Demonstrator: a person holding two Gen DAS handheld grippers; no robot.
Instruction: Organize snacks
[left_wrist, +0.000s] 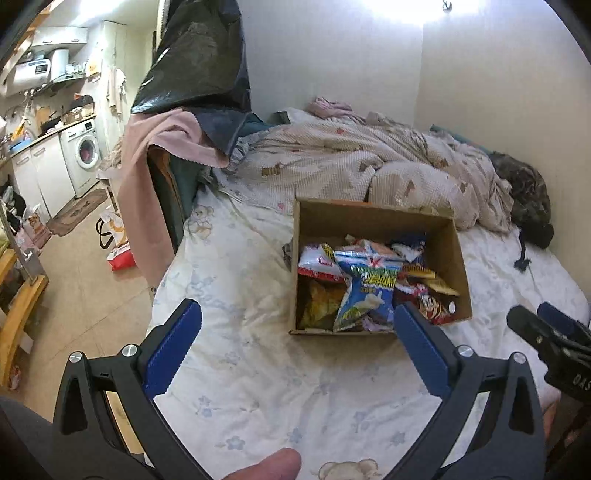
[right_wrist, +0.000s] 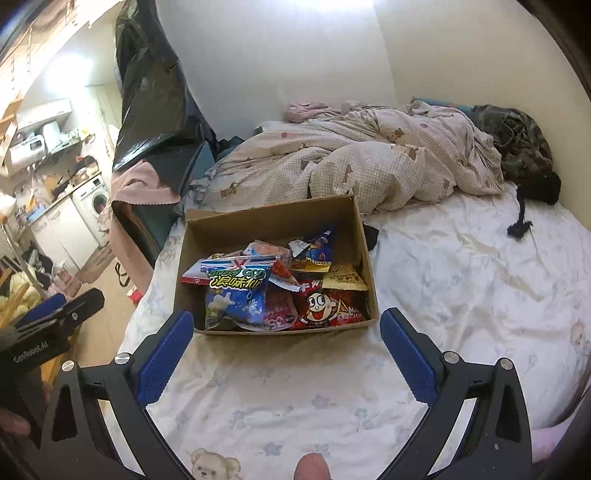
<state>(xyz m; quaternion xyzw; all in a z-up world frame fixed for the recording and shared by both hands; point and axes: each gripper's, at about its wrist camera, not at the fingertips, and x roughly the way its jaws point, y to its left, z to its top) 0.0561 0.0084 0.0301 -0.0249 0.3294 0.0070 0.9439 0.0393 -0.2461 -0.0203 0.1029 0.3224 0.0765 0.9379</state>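
Observation:
An open cardboard box (left_wrist: 373, 218) (right_wrist: 273, 218) stands on the bed and holds several snack packets. A blue and white packet (left_wrist: 365, 291) (right_wrist: 236, 291) lies on top at the front. A red packet with a cartoon face (right_wrist: 325, 306) (left_wrist: 434, 308) lies at the front right. My left gripper (left_wrist: 295, 321) is open and empty, above the sheet in front of the box. My right gripper (right_wrist: 286, 328) is open and empty, just short of the box's near wall. Each gripper shows at the edge of the other's view.
The bed sheet (left_wrist: 240, 362) (right_wrist: 461, 280) is white with blue flowers. A crumpled quilt (left_wrist: 351, 162) (right_wrist: 369, 162) lies behind the box. A black plastic bag (left_wrist: 199, 62) and a pink cloth (left_wrist: 147, 166) hang at the left. The floor and a washing machine (left_wrist: 85, 151) lie to the left.

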